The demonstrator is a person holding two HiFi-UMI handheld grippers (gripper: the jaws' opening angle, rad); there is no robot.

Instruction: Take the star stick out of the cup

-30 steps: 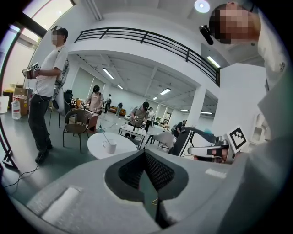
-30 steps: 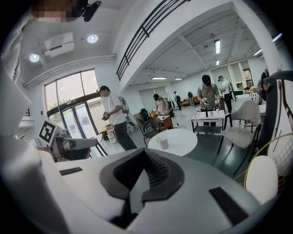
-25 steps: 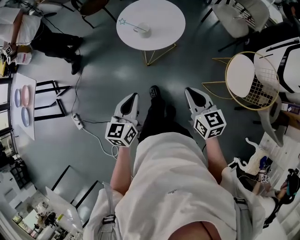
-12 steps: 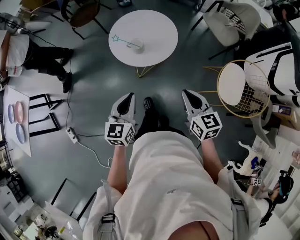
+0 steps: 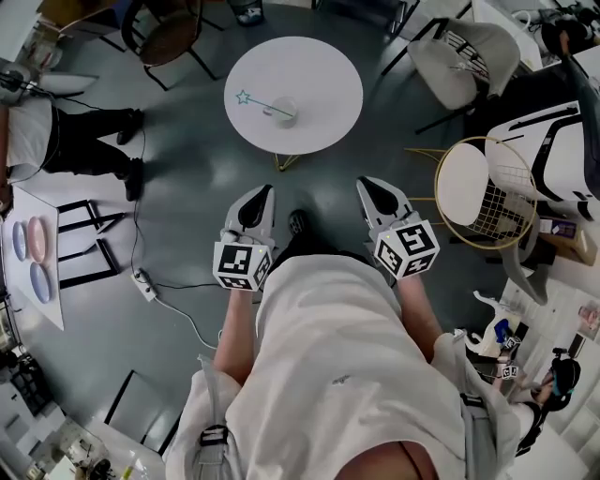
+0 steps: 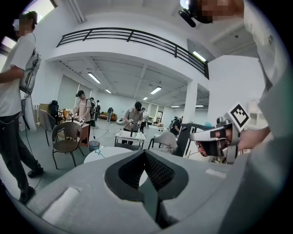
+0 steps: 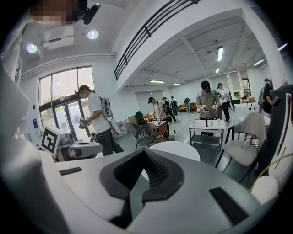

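Observation:
In the head view a round white table (image 5: 319,70) stands ahead on the grey floor. A small white cup (image 5: 285,112) sits on it. The star stick (image 5: 261,103) leans out of the cup to the left and ends in a pale blue star. My left gripper (image 5: 262,194) and right gripper (image 5: 367,185) are held side by side above the floor, well short of the table. Both point toward it, and both are shut and empty. The left gripper view shows the table (image 6: 94,154) and the star low ahead of the jaws.
A gold wire chair (image 5: 483,178) stands at the right and a grey chair (image 5: 464,52) at the far right. A brown chair (image 5: 169,23) is beyond the table at the left. A person (image 5: 66,136) stands at the left. A power strip (image 5: 143,281) and its cable lie on the floor.
The table has drawn nearer in the head view as I walk toward it. Both grippers have been carried forward together, still shut and empty.

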